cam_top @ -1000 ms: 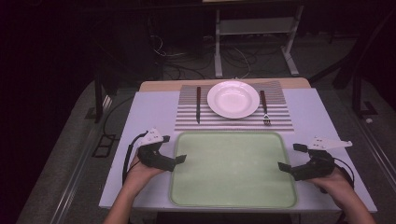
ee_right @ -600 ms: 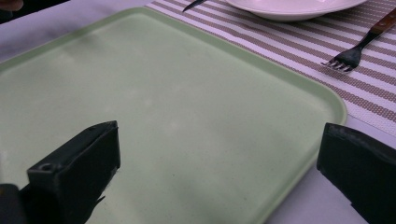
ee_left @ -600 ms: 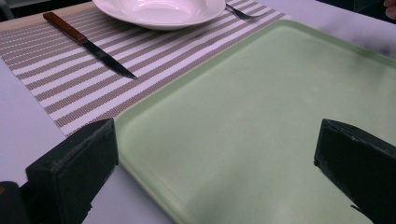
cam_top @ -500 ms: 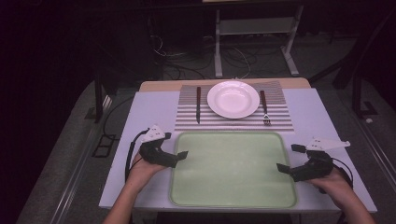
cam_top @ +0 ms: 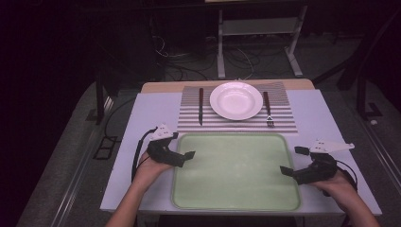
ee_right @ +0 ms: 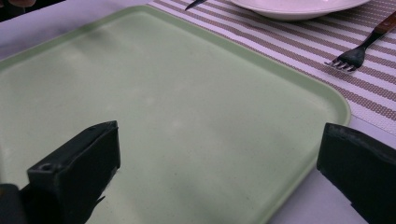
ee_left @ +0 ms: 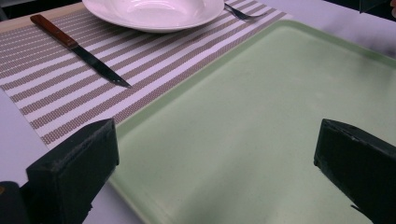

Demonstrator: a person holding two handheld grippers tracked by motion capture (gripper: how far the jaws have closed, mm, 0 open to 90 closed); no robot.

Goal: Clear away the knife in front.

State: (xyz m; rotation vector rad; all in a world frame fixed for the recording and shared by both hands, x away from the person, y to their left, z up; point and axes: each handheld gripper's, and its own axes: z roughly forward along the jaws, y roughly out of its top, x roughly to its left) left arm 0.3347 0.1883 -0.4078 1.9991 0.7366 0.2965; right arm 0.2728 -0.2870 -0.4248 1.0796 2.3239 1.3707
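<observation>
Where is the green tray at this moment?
In the high view, the green tray lies on the table's near half, between the left gripper and right gripper, just below the striped placemat.

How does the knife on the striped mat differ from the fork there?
The brown-handled knife lies left of the white round plate; the brown-handled metal fork lies right of it. The knife ends in a dark, pointed blade; the fork ends in tines. The knife looks a bit longer. Both rest flat on the striped placemat, handles away from the green tray, untouched by either gripper.
</observation>
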